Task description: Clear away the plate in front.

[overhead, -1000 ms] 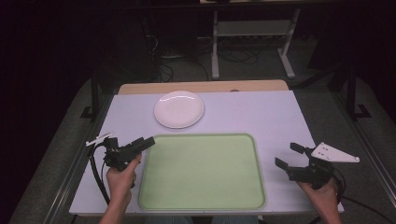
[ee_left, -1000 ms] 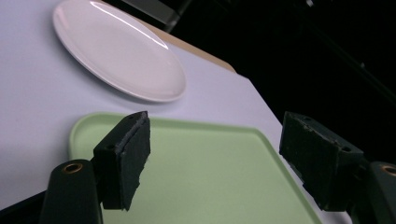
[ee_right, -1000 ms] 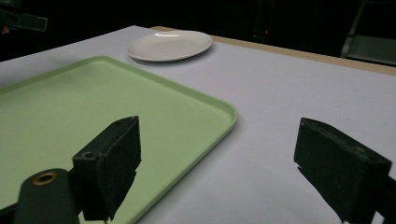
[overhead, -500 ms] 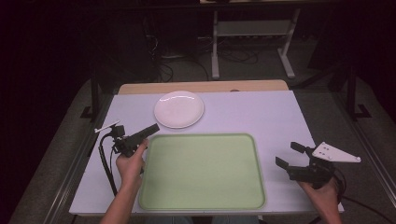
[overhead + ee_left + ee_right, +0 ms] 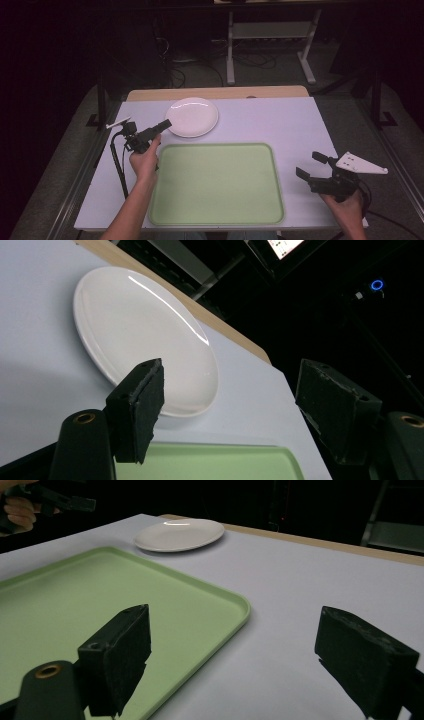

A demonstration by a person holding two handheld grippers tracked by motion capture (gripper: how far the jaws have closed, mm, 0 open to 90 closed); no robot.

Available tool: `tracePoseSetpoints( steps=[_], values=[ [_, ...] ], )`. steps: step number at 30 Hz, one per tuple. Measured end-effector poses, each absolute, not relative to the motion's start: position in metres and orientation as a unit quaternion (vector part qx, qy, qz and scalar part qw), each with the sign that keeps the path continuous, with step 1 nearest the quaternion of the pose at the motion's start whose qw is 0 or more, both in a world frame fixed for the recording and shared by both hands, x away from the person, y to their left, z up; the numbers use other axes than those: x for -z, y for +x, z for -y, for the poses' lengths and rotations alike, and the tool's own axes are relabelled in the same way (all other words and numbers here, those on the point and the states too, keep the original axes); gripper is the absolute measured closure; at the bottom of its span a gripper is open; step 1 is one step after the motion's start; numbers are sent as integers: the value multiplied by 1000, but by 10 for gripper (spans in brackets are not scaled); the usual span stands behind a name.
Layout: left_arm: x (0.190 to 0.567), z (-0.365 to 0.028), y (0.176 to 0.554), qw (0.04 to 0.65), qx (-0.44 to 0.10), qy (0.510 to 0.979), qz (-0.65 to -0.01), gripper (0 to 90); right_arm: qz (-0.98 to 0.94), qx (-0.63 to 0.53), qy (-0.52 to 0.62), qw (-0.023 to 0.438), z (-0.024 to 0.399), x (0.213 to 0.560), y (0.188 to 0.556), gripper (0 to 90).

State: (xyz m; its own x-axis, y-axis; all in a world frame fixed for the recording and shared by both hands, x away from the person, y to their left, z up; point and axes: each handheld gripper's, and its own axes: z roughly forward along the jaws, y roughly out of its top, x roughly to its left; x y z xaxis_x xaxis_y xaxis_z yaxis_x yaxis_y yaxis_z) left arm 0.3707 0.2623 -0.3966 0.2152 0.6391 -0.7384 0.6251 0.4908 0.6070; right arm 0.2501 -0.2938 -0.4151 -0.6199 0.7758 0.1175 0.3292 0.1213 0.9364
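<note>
White table [image 5: 300,130], white plate [image 5: 192,116] behind, green tray [image 5: 215,185] in front

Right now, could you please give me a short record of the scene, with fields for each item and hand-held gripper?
surface: white table
plate: white plate, empty, beyond the tray's far left corner
tray: green tray, empty, centre near edge
left hand-held gripper: open, jaws aimed at the plate's near rim
right hand-held gripper: open, right of the tray, holding nothing

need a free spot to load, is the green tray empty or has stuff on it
Empty. The green tray shows only bare surface in the high view; the white plate sits beyond it on the table.
</note>
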Motion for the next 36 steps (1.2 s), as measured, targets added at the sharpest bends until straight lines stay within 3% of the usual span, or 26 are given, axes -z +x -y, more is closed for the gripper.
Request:
tracePoseSetpoints(
  steps=[16,36],
  values=[
    [369,-258,409,602,-19,493,-627,272,-716,-543,386,209,296,414,250,137],
    [400,-263,436,583,-4,461,-669,286,-713,-547,387,209,299,414,249,137]
  ],
)
